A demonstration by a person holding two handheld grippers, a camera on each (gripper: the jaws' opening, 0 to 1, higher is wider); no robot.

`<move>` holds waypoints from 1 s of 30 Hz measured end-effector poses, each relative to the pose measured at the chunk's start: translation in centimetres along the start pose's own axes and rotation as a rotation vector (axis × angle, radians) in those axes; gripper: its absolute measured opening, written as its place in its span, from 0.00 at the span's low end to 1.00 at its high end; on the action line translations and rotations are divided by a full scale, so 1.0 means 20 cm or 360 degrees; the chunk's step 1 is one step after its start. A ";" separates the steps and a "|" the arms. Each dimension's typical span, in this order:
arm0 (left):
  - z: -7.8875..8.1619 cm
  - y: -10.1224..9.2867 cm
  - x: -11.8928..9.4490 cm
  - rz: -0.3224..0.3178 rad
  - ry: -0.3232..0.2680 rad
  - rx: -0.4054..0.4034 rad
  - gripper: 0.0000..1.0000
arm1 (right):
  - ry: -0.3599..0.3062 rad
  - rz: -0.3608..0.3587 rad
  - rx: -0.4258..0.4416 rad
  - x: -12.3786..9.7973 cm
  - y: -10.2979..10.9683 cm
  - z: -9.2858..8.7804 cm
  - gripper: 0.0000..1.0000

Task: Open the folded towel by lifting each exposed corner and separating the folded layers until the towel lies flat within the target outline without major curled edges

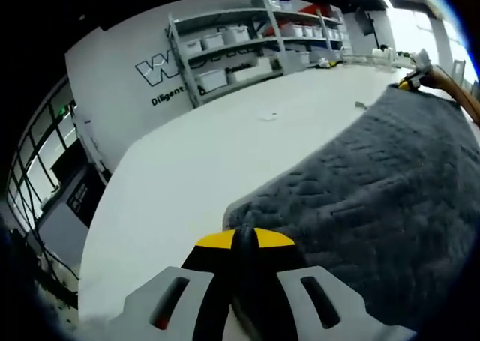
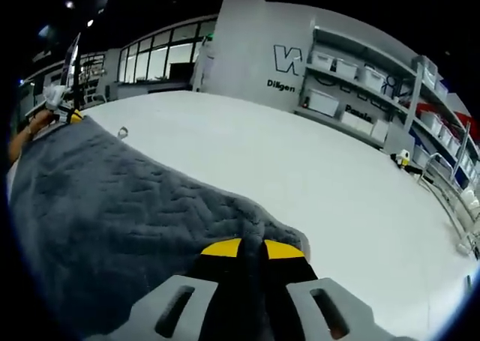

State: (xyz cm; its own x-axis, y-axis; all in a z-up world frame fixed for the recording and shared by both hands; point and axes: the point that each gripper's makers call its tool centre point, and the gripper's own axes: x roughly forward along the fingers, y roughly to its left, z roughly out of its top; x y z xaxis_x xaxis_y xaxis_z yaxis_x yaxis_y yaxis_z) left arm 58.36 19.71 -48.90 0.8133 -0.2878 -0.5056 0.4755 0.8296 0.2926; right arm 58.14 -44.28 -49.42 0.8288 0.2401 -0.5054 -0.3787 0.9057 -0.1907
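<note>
**One grey towel, pinched at two corners on a white table**

A broad white table (image 1: 202,169) runs across both views, smooth and mostly bare. Behind it stands a pale wall (image 1: 120,79) with dark lettering, and metal shelving (image 1: 247,45) holding many white storage bins. Dark-framed windows (image 2: 154,60) line the far side of the room in the right gripper view.

There is one towel (image 1: 375,198), dark grey with a raised zigzag weave. It lies spread over the table, its near edge toward both cameras.

Two grippers are at work. The left gripper (image 1: 244,240) has its yellow-tipped jaws pressed together on a corner of the towel, cloth bunched between them. The right gripper (image 2: 252,249) is likewise clamped on another corner, the fabric drawn up into its closed yellow tips. Each gripper also appears small at the far end of the towel in the other's view.

Two small items sit on the bare table: a little pale disc (image 1: 268,116) and a small object (image 2: 122,133) just beyond the towel's edge, too small to identify.
</note>
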 end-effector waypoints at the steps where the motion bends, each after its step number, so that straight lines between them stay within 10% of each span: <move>1: 0.00 0.00 0.00 0.0005 -0.0003 -0.0001 0.07 | 0.0001 -0.0008 -0.0001 0.00 0.00 0.00 0.07; 15: 0.07 0.02 -0.06 -0.0004 -0.0069 -0.0068 0.33 | 0.0097 -0.0075 0.0059 -0.06 -0.01 0.01 0.39; 20: 0.21 -0.05 -0.14 -0.0079 -0.0237 -0.0144 0.39 | 0.0112 -0.0105 0.0148 -0.13 0.02 0.04 0.58; 30: 0.24 -0.31 -0.22 -0.0398 -0.0257 -0.0278 0.91 | 0.0174 -0.0002 0.0120 -0.23 0.15 0.03 0.89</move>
State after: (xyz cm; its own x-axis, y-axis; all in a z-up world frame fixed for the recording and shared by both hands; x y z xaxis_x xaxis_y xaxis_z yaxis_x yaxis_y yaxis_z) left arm 53.47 13.48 -44.63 0.7282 -0.5528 -0.4050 0.6135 0.7893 0.0258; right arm 53.44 -42.35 -47.10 0.7777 0.2031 -0.5949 -0.3423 0.9306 -0.1298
